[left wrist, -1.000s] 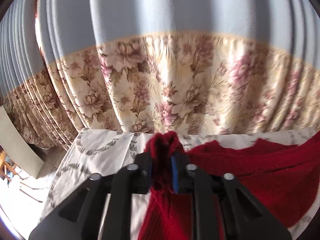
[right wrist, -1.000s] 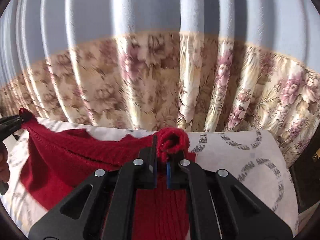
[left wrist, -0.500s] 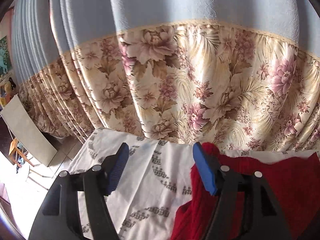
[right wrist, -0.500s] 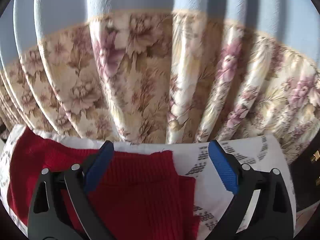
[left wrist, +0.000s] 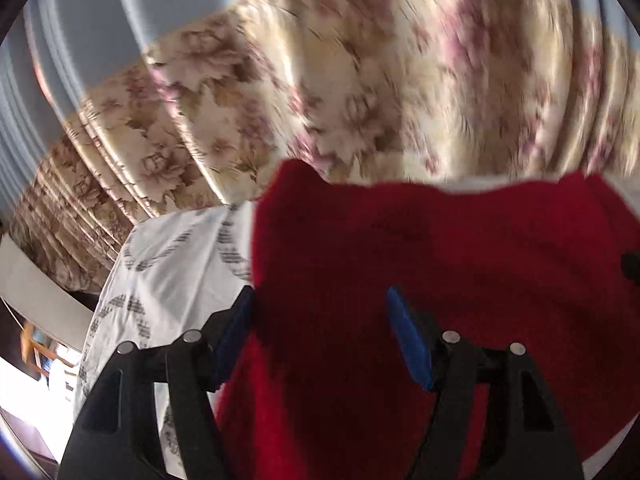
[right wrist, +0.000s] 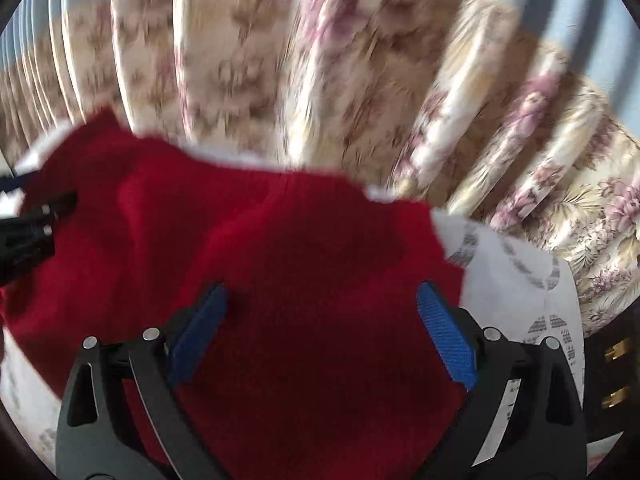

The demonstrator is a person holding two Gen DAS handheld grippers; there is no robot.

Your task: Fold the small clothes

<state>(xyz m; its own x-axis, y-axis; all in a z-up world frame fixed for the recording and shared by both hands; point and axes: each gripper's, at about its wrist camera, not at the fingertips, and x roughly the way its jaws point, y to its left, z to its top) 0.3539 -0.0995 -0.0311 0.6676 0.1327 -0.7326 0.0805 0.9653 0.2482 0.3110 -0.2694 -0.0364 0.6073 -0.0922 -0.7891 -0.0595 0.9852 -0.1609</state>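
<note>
Plainly, the sweater [left wrist: 440, 248] is a deep red knit, thick and fuzzy, lying spread on a white cloth [left wrist: 168, 264] printed with grey arcs. Its far edge runs wavy, with one corner humped up at the left in the left wrist view. In the right wrist view a doubled layer [right wrist: 312, 240] sits on top of the flatter part, ribbing faintly visible, though blur hides finer detail. The left gripper [left wrist: 320, 332] is spread wide, blue pads clear of any fabric, holding nothing, poised over the sweater's left edge. The right gripper [right wrist: 320, 332] is likewise wide apart and empty above the doubled part. A floral curtain [right wrist: 360, 80] hangs behind.
</note>
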